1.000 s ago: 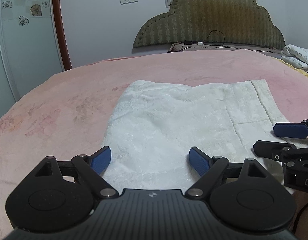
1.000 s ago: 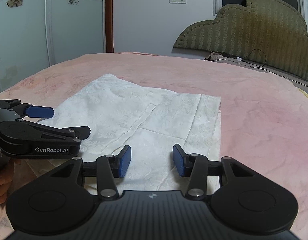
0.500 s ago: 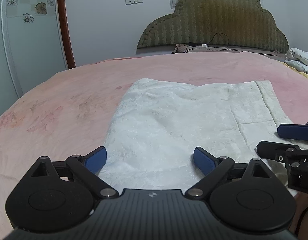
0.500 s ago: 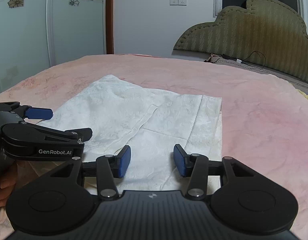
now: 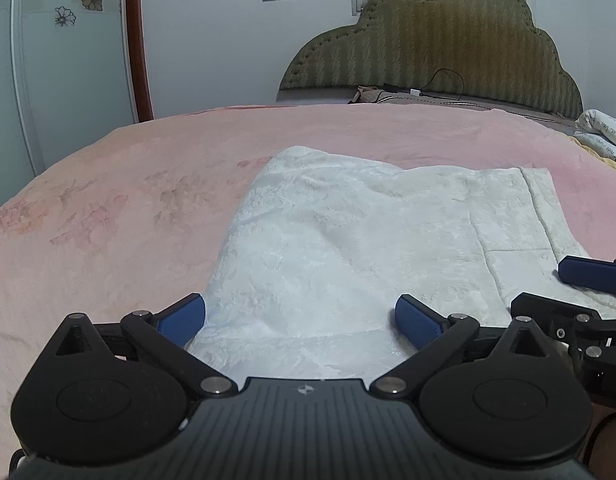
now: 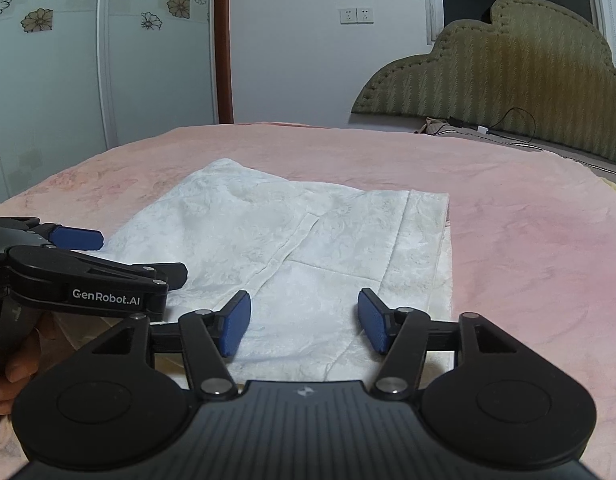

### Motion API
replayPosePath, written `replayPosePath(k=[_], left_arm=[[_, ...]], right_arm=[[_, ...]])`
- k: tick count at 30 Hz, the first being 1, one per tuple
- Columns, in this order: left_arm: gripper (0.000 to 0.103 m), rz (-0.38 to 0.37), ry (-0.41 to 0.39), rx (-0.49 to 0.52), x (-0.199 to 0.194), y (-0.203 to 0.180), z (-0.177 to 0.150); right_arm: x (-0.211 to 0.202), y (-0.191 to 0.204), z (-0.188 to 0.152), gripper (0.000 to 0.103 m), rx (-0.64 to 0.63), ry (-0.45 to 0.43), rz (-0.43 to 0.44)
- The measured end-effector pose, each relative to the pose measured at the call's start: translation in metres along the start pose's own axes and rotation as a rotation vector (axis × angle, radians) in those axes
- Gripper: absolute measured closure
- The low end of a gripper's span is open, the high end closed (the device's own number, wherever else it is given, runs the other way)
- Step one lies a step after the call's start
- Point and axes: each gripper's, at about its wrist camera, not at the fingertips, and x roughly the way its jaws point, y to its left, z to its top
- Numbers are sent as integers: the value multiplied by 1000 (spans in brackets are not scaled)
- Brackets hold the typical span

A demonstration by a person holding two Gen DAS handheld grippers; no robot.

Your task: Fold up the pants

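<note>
White patterned pants point(image 5: 368, 248) lie folded flat on the pink bedspread point(image 5: 128, 200); they also show in the right wrist view point(image 6: 308, 248). My left gripper point(image 5: 300, 316) is open and empty, just above the near left edge of the pants. My right gripper point(image 6: 304, 320) is open and empty, above the near right part of the pants. The right gripper shows at the right edge of the left wrist view point(image 5: 580, 292). The left gripper shows at the left of the right wrist view point(image 6: 128, 256).
An olive padded headboard point(image 5: 428, 52) stands at the far end of the bed. A white bundle of bedding point(image 5: 604, 136) lies at the far right. A cable point(image 6: 512, 128) runs along the headboard. A wardrobe with flower decals point(image 6: 68, 60) stands to the left.
Both grippers have drawn back and risen slightly from the pants. The left gripper's jaws have opened a little wider. The pants have not moved.
</note>
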Motion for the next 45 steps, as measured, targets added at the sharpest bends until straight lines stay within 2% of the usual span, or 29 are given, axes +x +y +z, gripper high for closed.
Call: replayPosePath(k=[24,27,29,34,37,40,42,45], left_arm=[[0,-3,4,-6,0,0,0],[0,-6,6,-11,0,1,-1],[0,-7,7,-13,0,0,-1],[0,-27,2,-27,-2,5,0],[0,-43,-13,14,-8,7,0],[2,-59,-54,116,-15,11,1],[1,-50,-91,162,-18,19,4],[1,-79,-82,156,-12,41,14]], right_arm=[[0,0,-1,39,1,1,9],[0,-2,-1,37,8,0,25],[0,-2,-1,31,8,4,41],[-4,1,0,31,-11,-16,25],[-13,-4,1,31,4,-49,20],[-18,-20,4,31,34,-52,-10],[-17,-35,5,31,63,-36,-48],[-11,-63,4,31,147,29,-16]])
